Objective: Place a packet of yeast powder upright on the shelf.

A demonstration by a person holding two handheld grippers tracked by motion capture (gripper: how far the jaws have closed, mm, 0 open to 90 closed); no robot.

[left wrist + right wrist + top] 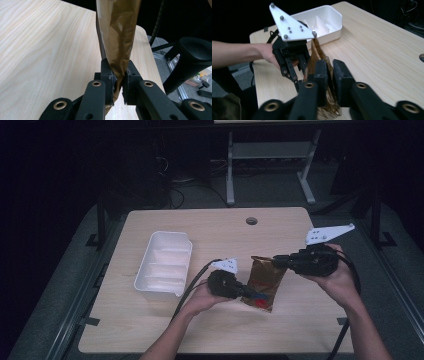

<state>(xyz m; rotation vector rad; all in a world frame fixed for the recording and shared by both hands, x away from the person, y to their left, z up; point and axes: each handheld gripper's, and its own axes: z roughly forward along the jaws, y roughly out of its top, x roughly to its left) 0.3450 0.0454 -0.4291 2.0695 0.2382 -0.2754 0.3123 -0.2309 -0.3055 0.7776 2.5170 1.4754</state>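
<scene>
A shiny brown pouch [263, 279] hangs just above the middle of the wooden table [210, 330], held from both sides. My left gripper [248, 293] is shut on its lower left edge; in the left gripper view the jaws [119, 77] pinch the crinkled foil of the pouch [117, 30], which rises straight up from them. My right gripper [277, 262] is shut on the upper right corner. In the right gripper view its jaws [330, 64] clamp the pouch [317, 53], with the other hand [268, 53] and its gripper just behind.
A white divided tray [165, 265] lies left of the pouch, also at the back in the right gripper view as the tray [332, 18]. A round cable hole [251, 220] sits near the table's far edge. Cables trail from both grippers toward the front edge.
</scene>
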